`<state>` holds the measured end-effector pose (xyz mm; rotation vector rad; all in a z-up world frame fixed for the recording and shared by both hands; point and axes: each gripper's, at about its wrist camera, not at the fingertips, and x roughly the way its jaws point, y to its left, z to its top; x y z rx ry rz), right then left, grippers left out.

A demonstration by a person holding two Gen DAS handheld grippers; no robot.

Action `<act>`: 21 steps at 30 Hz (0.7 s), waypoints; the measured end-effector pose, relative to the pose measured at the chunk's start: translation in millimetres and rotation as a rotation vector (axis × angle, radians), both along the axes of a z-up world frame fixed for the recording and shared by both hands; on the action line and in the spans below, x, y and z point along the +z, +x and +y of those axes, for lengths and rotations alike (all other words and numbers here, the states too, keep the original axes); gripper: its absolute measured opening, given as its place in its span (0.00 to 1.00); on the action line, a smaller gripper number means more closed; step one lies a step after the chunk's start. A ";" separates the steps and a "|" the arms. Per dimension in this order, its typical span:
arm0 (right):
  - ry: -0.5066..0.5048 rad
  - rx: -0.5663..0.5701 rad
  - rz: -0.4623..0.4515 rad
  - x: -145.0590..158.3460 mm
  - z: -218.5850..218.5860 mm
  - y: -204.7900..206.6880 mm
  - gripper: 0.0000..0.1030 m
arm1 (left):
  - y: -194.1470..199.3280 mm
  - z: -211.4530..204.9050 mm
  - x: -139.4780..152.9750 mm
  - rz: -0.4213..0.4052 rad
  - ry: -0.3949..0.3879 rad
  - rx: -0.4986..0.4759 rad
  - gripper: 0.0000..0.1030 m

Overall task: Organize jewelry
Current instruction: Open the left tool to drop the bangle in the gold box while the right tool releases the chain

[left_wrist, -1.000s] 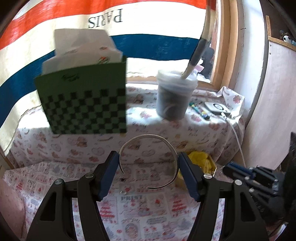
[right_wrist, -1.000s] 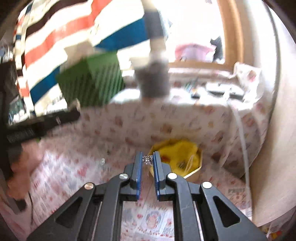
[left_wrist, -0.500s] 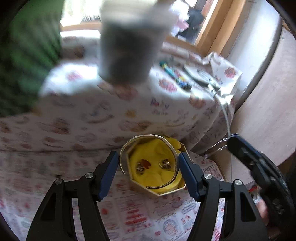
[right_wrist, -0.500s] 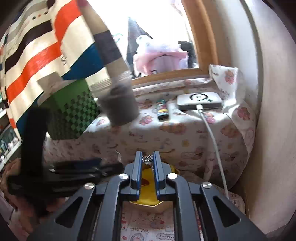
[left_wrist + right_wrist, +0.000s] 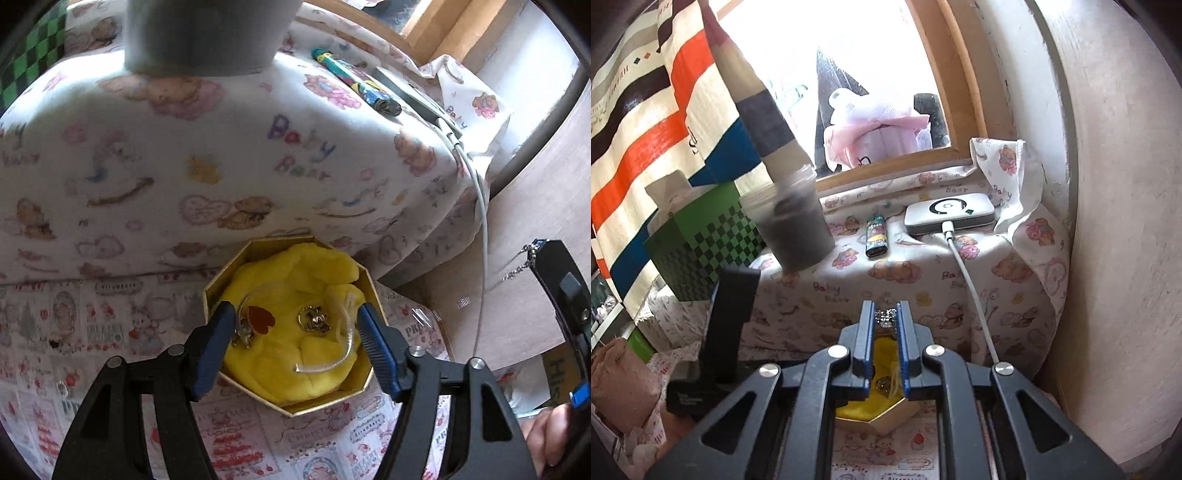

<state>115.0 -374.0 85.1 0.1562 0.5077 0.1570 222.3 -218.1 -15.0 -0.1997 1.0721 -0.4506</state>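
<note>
An octagonal gold box (image 5: 221, 273) with a yellow cushion (image 5: 295, 280) sits on the printed cloth below a raised ledge. A red heart earring (image 5: 260, 318) and a gold piece (image 5: 314, 319) lie on the cushion. My left gripper (image 5: 295, 325) hangs just over the box with its jaws opening. The thin silver bangle (image 5: 345, 332) between them is blurred, rests on the cushion, and stands clear of the right pad. My right gripper (image 5: 885, 321) is shut on a small sparkling chain (image 5: 885, 316), above the box's near side (image 5: 879, 421); the chain (image 5: 517, 273) dangles at the left view's right edge.
On the bear-print ledge (image 5: 923, 280) stand a grey cup (image 5: 798, 229), a lighter (image 5: 875, 236) and a white power bank (image 5: 949, 212) with a cable (image 5: 971, 288) hanging down. A green checkered box (image 5: 701, 251) stands left. A wall (image 5: 1108, 258) closes the right side.
The left gripper swung down and to the right until it was over the yellow box. The bangle, earlier pinned between its pads, now lies loose on the cushion. The right gripper shifted slightly, still closed.
</note>
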 end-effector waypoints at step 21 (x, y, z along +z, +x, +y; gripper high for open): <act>-0.033 0.120 0.007 -22.0 39.1 7.4 0.10 | -129.3 132.5 102.1 -0.642 0.289 0.183 0.99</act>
